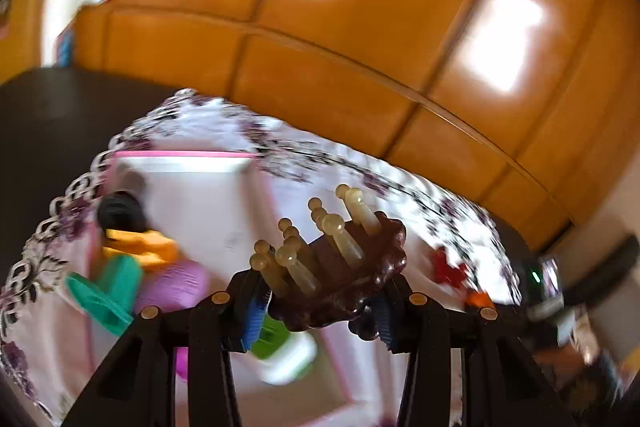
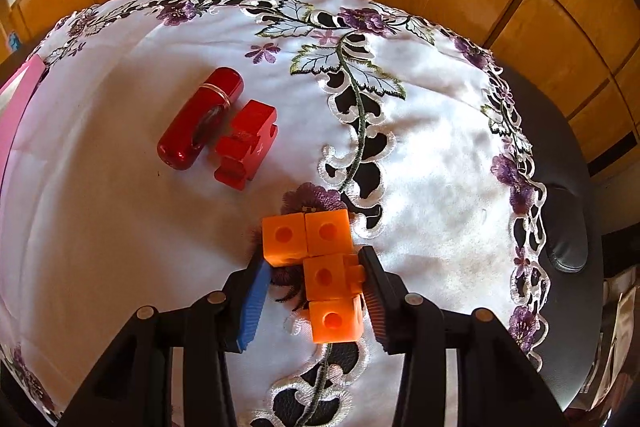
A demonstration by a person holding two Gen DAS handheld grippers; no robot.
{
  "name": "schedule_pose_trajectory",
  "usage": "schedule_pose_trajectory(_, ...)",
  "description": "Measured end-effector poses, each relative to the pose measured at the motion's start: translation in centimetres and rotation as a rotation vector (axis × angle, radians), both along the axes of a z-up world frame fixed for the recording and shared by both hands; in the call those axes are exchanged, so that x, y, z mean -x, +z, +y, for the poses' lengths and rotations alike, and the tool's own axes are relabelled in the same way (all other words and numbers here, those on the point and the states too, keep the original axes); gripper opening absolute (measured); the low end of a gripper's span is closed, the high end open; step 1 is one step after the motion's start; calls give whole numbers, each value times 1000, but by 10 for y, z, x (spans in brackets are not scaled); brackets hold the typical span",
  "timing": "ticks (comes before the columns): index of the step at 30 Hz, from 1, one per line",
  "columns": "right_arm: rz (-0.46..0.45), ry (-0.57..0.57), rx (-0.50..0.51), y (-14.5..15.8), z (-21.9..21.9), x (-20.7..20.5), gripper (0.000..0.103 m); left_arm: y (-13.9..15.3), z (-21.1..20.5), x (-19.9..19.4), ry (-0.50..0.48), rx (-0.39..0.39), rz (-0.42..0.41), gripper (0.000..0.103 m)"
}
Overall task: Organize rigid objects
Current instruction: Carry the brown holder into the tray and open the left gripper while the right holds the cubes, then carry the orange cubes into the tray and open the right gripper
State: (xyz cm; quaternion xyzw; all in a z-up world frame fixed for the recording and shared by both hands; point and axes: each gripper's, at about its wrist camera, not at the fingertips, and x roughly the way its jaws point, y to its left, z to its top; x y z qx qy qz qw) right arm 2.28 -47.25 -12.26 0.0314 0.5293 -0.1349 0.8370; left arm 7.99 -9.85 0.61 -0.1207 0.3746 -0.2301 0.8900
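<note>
Nearby: red tube (image 2: 200,119) touching red block (image 2: 246,143) | orange cubes (image 2: 320,267) apart

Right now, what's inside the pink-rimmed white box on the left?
In the box: a black-haired doll in orange, a green piece, a purple piece and a green-and-white item. The brown hairbrush in the left gripper covers the box's near part.
</note>
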Motion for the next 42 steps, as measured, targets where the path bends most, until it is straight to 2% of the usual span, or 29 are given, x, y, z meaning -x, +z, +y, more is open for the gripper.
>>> schedule_pose_trajectory(5, 1, 4, 3, 0, 1, -1, 44, -16, 28, -38, 80, 11, 88, 45)
schedule_pose_trajectory(10, 1, 7, 3, 1, 1, 0, 44, -34, 33, -67, 103, 12, 164, 45)
schedule_pose_trajectory(17, 1, 11, 7, 1, 1, -1, 44, -70, 24, -98, 114, -92, 231, 46)
schedule_pose_trajectory(20, 1, 11, 8, 1, 2, -1, 44, -79, 27, -99, 131, -105, 251, 52)
schedule_pose_trajectory(23, 1, 12, 9, 0, 2, -1, 44, -71, 29, -90, 141, -112, 197, 62)
schedule_pose_trajectory(31, 1, 16, 14, 1, 2, -1, 44, -39, 28, -52, 144, -164, 52, 63)
schedule_pose_trajectory(42, 0, 24, 25, 2, 3, -1, 44, -37, 9, 15, 106, -253, 10, 64)
